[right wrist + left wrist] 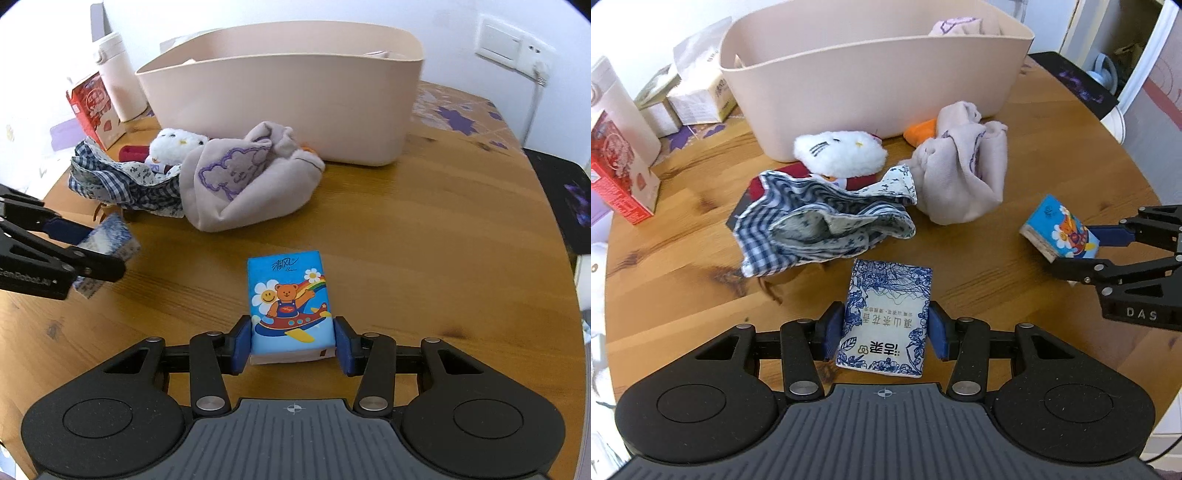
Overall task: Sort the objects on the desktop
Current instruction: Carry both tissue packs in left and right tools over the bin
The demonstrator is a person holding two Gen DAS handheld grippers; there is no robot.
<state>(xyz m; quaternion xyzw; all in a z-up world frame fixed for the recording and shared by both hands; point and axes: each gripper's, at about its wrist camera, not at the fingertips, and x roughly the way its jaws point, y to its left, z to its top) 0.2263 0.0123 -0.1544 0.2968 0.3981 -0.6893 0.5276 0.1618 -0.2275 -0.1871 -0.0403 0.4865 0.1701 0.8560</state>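
My left gripper [884, 332] is shut on a white tissue pack with blue flower print [886, 314], held just above the wooden table [683, 295]; that pack [110, 240] and the left gripper [92, 251] also show at the left edge of the right wrist view. My right gripper [291, 343] is shut on a blue tissue pack with a cartoon bear [288, 306]. From the left wrist view the bear pack [1060, 229] hangs at the right in the right gripper [1075, 247]. Behind both stands a beige plastic bin [871, 74].
A blue checked cloth [820, 221], a white plush cat [838, 151], a beige pouch [960, 177] and an orange item [921, 131] lie before the bin. A red carton [617, 181], a white bottle [118, 81], tissue boxes [698, 96] stand at left. A dark mat [569, 199] lies right.
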